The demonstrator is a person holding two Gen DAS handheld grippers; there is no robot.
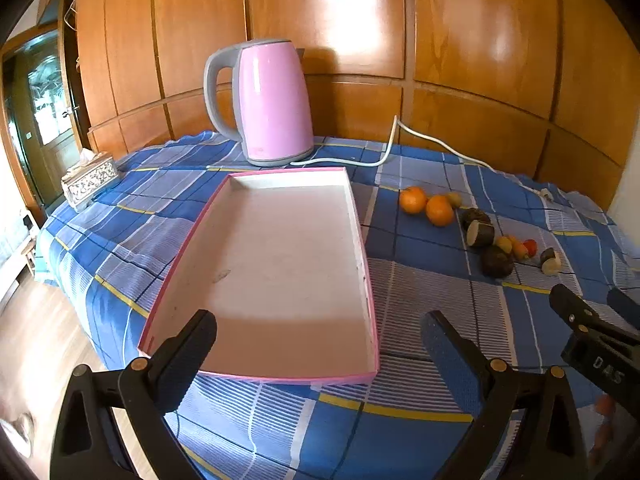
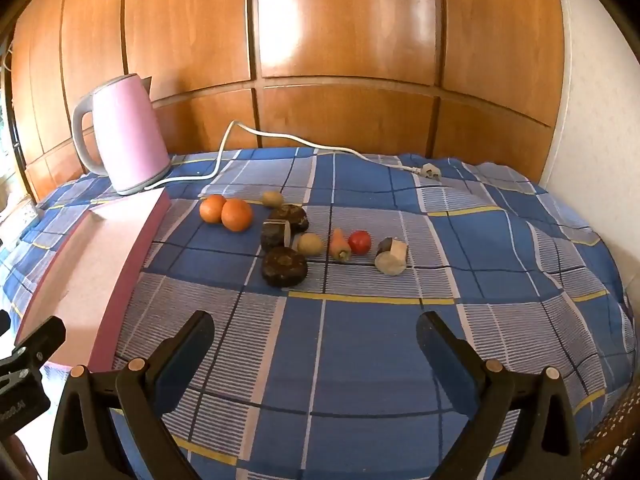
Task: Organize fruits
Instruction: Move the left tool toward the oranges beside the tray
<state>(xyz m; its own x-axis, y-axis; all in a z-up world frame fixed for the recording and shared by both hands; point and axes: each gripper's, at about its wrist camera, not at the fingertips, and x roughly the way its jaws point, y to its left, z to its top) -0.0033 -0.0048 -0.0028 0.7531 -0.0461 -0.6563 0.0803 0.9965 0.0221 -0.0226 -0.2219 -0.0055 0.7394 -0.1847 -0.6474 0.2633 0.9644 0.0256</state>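
A shallow pink-edged tray [image 1: 362, 240] lies empty on the blue plaid cloth; its side [image 2: 132, 264] shows in the right wrist view. Right of it lies a group of produce: two oranges [image 2: 226, 211] [image 1: 426, 205], two kiwis [image 2: 310, 243], several dark brown round pieces [image 2: 285, 266], a small carrot [image 2: 339, 244], a red tomato [image 2: 359, 241] and a cut piece [image 2: 391, 257]. My left gripper [image 1: 316, 354] is open and empty above the tray's near end. My right gripper [image 2: 316, 350] is open and empty, short of the produce; it also shows in the left wrist view [image 1: 592, 312].
A pink electric kettle [image 1: 272, 104] stands behind the tray, its white cord [image 2: 280, 138] and plug [image 2: 430, 171] trailing along the back. A tissue box [image 1: 90, 180] sits at the far left. Wooden panels stand behind; the table drops off left.
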